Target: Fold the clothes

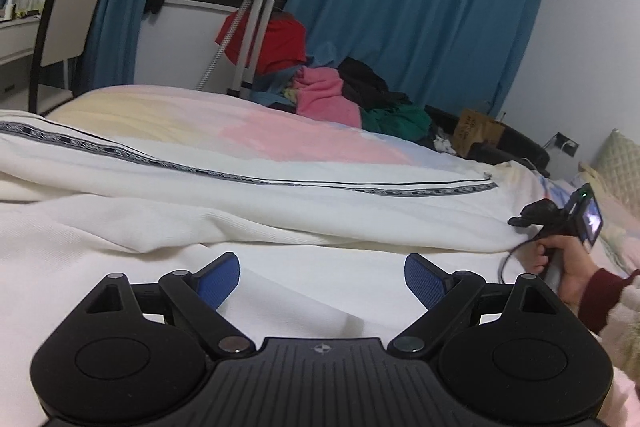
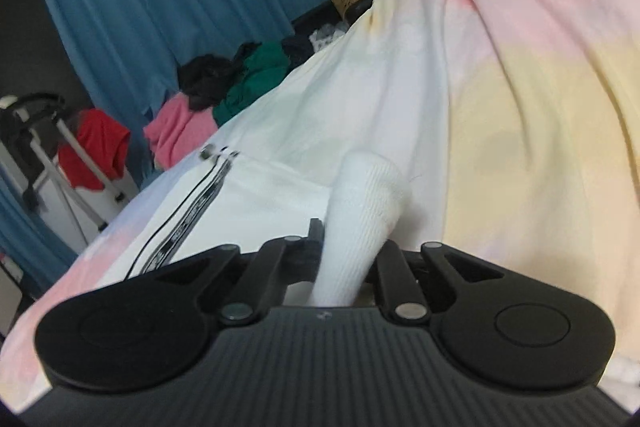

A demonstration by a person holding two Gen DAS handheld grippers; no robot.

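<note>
A white zip-up garment [image 1: 240, 211] with a black patterned zipper band [image 1: 224, 175] lies spread on the pastel bedsheet [image 1: 280, 131]. My left gripper [image 1: 322, 281] is open and empty, low over the white fabric near its front. My right gripper [image 2: 348, 247] is shut on a ribbed white cuff or hem [image 2: 366, 203] of the garment, bunched up between its fingers. In the left wrist view the right gripper [image 1: 520, 221] shows at the garment's right edge, held by a hand. The zipper pull [image 2: 208, 151] lies to the left of the right gripper.
A pile of clothes, pink [image 1: 324, 95], black, green [image 1: 396, 119] and red [image 1: 276, 39], sits beyond the bed's far edge by blue curtains [image 1: 420, 7]. A tripod [image 1: 256, 27] stands there. A chair [image 1: 64, 27] and desk are far left. A cardboard box [image 1: 476, 131] is at right.
</note>
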